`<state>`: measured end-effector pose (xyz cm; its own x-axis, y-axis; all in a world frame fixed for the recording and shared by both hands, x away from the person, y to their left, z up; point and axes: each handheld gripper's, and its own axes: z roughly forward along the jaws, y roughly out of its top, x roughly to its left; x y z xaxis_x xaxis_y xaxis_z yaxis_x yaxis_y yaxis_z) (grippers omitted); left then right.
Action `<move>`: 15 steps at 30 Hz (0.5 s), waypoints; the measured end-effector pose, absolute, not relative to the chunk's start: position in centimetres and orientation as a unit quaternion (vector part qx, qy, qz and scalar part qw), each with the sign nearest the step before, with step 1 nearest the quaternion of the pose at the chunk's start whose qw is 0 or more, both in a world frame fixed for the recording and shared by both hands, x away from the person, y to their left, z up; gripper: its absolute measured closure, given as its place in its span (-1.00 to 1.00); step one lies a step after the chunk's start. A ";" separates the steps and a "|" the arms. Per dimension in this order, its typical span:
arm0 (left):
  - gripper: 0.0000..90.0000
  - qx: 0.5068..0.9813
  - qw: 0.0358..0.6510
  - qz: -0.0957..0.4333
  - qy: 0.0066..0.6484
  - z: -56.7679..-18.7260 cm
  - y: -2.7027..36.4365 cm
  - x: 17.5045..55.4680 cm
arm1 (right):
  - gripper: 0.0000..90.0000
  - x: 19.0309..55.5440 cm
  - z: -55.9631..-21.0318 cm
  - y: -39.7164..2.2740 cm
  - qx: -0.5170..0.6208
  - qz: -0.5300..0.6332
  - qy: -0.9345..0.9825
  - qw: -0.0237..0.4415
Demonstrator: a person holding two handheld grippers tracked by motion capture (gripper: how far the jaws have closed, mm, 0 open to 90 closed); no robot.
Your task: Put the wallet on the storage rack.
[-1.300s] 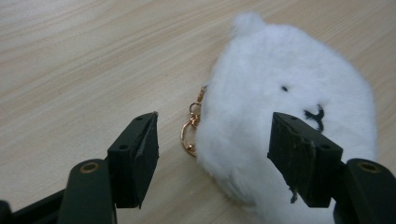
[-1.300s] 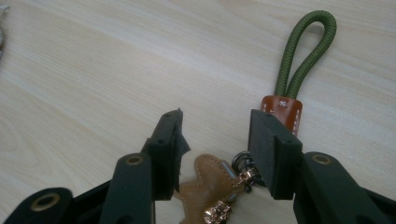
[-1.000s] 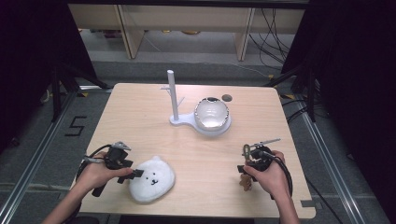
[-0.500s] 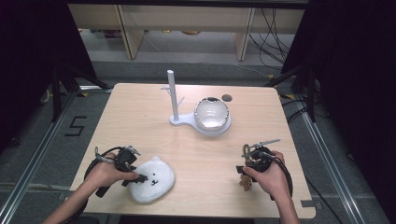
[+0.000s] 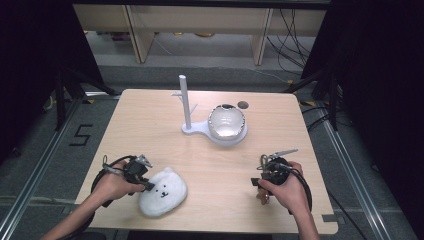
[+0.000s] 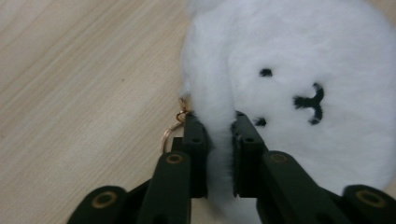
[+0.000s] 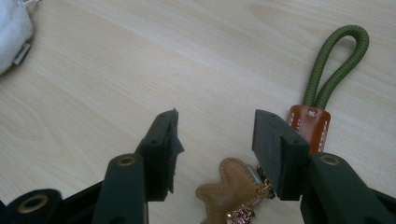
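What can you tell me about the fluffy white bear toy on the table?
The fluffy white plush bear-face toy is a soft, rounded pouch of fur with small black stitched eyes and a curly mouth. A little ear bump shows in the high view. A thin gold metal ring hangs from its edge. It lies flat, face up, near the front left of the light wooden table. The left gripper, whose jaws have just been closing, pinches a fold of its fur.

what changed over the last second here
The left gripper slid in to the white plush bear, and its jaws have just been closing, pinching the bear's fluffy edge beside the gold ring. The right gripper, stand and bowl stayed put.
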<state>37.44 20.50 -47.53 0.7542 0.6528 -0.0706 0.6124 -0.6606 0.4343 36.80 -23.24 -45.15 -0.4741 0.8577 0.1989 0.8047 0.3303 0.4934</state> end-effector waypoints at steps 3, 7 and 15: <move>0.79 0.911 0.231 0.056 0.337 -47.3 20.4 37.0 | 0.13 36.7 -45.0 -22.9 0.501 0.281 0.817 0.055; 0.80 0.914 0.240 0.075 0.318 -46.3 20.4 36.3 | 0.11 36.6 -44.6 -22.3 0.497 0.285 0.818 0.053; 0.81 0.906 0.296 0.124 0.275 -43.3 18.9 35.3 | 0.11 36.6 -43.7 -20.6 0.473 0.327 0.816 0.055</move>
<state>35.33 18.93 -43.28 0.8177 0.5723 0.0624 0.4250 -0.6732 0.6051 36.58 -20.59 -43.67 -0.5473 0.8078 0.2190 0.7352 0.3390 0.5870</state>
